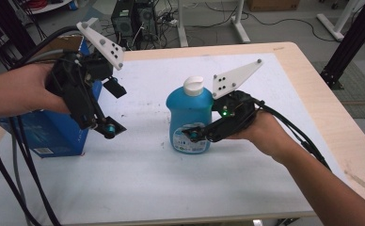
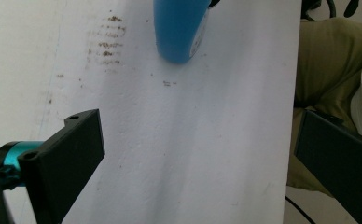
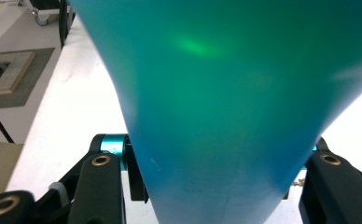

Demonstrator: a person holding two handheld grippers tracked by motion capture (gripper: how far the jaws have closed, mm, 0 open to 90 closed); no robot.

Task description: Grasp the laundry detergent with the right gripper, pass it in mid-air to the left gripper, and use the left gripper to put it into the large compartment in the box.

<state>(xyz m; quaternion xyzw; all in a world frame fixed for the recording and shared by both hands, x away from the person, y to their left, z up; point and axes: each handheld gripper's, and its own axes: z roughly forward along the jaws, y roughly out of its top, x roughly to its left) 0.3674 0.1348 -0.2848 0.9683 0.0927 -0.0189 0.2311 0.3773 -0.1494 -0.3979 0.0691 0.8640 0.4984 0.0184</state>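
Standing upright near the middle of the white-covered table (image 1: 138, 188), a blue bottle (image 1: 188, 115) with a white cap (image 1: 193, 85) is being gripped by the right gripper (image 1: 194, 135), which is being brought in from the right side at the bottle's lower body, about where the label sits. In the right gripper view the blue bottle (image 3: 226, 107) is being pressed between the two black jaws, one at either flank, so the jaws are being held narrow against the plastic. The left gripper (image 1: 106, 126) is being held in the air to the left, well apart from the bottle, above the edge of a blue cardboard box (image 1: 53, 134); its jaws are being kept wide with nothing between them, as the left gripper view is showing, where the base of the bottle (image 2: 179, 32) is resting on the white sheet farther off. Judging from this, the grasp is being completed and the bottle is not yet being lifted: its base appears to be resting on the table. What is left, most likely, is the carrying or tipping of the bottle, and perhaps work on the cap by the free gripper, though that is only being guessed.
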